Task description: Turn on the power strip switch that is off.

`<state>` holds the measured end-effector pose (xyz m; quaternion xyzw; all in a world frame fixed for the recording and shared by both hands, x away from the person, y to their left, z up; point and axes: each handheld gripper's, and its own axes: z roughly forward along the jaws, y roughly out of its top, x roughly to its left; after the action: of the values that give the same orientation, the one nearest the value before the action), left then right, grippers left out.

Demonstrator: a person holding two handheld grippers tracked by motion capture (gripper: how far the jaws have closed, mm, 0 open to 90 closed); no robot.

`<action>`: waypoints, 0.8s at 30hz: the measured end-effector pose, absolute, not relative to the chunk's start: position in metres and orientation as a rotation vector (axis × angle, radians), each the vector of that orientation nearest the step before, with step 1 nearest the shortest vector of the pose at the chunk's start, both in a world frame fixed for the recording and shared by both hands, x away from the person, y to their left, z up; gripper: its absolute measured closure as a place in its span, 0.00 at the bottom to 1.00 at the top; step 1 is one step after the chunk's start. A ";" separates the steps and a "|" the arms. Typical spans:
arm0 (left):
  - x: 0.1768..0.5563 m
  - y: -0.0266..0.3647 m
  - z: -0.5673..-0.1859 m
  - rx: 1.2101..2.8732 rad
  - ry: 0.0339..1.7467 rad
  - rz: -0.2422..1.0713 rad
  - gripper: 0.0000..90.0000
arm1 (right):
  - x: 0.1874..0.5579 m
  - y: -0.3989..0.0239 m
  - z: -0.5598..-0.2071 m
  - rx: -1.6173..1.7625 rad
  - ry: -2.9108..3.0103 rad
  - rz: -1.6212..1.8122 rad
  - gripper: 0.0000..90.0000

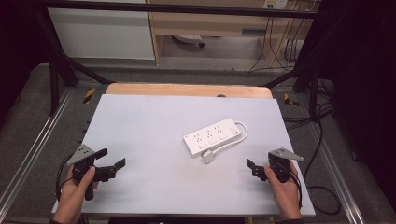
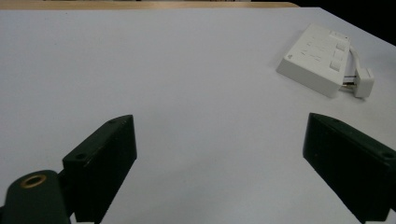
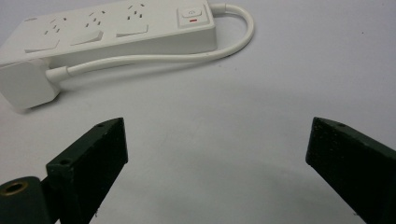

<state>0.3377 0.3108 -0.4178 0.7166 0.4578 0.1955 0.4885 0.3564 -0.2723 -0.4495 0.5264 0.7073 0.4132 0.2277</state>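
At the near edge of the pale tabletop (image 1: 140,126), a person's two hands each hold a black two-jaw tool. The left tool (image 1: 112,158) sits at the near left, its jaws spread wide with nothing between them; the left gripper view shows only bare surface in the gap. The right tool (image 1: 252,169) sits at the near right, its jaws likewise standing apart and empty, with plain tabletop between them in the right gripper view.

Farther in, just right of the middle, lies a white power strip (image 1: 214,136), flat on the tabletop with its sockets facing up and set at a slant. Its plug (image 1: 208,156) rests on the near side of the strip, close against its left end, and the white cord (image 1: 236,136) loops out from the strip's far right end and runs back along the near side to the plug.

The strip lies apart from both tools: ahead and to the left of the right tool, which is the closer of the two, and well off to the right of the left tool. Neither tool touches strip, cord or plug.
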 end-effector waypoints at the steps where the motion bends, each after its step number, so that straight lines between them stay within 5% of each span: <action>1: 0.338 0.311 -0.418 1.743 1.114 0.477 0.11 | 0.357 -0.272 -0.449 1.453 1.949 1.137 0.06; 24: 0.338 0.312 -0.419 1.757 1.132 0.474 0.11 | 0.356 -0.272 -0.442 1.444 1.961 1.112 0.04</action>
<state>0.3381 0.3116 -0.4189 0.7197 0.4637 0.1942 0.4789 0.3561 -0.2721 -0.4422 0.5249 0.7128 0.4041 0.2304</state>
